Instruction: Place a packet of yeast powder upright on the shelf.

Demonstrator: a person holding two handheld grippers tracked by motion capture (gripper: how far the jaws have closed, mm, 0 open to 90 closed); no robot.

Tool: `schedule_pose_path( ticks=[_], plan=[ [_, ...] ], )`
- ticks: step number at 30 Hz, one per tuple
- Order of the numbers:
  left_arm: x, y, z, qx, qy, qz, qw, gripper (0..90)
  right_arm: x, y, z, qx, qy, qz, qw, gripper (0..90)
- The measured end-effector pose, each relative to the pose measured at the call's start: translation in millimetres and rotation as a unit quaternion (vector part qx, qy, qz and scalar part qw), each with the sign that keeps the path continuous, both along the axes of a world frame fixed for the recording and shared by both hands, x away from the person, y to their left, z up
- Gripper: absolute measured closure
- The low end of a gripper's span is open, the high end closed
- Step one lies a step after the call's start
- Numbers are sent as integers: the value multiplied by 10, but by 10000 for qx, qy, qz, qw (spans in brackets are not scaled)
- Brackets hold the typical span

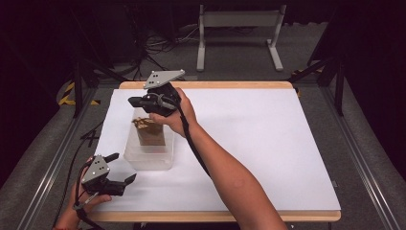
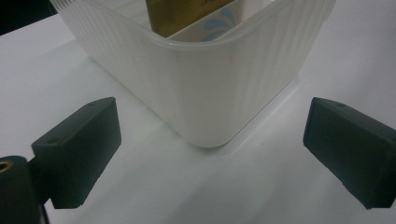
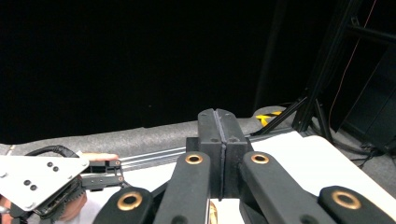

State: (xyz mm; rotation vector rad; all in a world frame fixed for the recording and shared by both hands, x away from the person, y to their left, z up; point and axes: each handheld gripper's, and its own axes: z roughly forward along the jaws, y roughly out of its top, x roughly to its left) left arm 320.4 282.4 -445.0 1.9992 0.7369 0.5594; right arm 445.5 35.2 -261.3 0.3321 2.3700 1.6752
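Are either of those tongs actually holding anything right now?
No. The left tongs are open, with the clear plastic bin beyond them untouched. The right tongs are shut on nothing.

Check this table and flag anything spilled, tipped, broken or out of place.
Nothing stands out. The clear plastic bin sits flat on the white table, with the brown packet upright inside it. No spill or damage shows.
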Motion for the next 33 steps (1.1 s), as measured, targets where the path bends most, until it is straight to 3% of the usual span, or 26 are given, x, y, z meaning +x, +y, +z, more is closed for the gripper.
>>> schedule_pose_path(
  ticks=[1, 16, 25, 26, 33],
  plan=[
    [-2, -4, 2, -1, -2, 8, 10000, 52, 9, -8, -12, 38, 103, 27, 9999, 900],
    [-7, -5, 13, 39, -42, 13, 10000, 52, -9, -160, -144, -259, 66, -133, 9996, 900],
    [-18, -21, 13, 34, -30, 28, 10000, 52, -70, -316, -229, -701, -186, -257, 9970, 897],
    [-18, -21, 13, 35, -27, 30, 10000, 52, -88, -363, -242, -776, -234, -270, 9963, 859],
    [-18, -34, 18, 71, -24, 22, 10000, 52, -107, -547, -266, -910, -295, -433, 9945, 852]
  ],
)
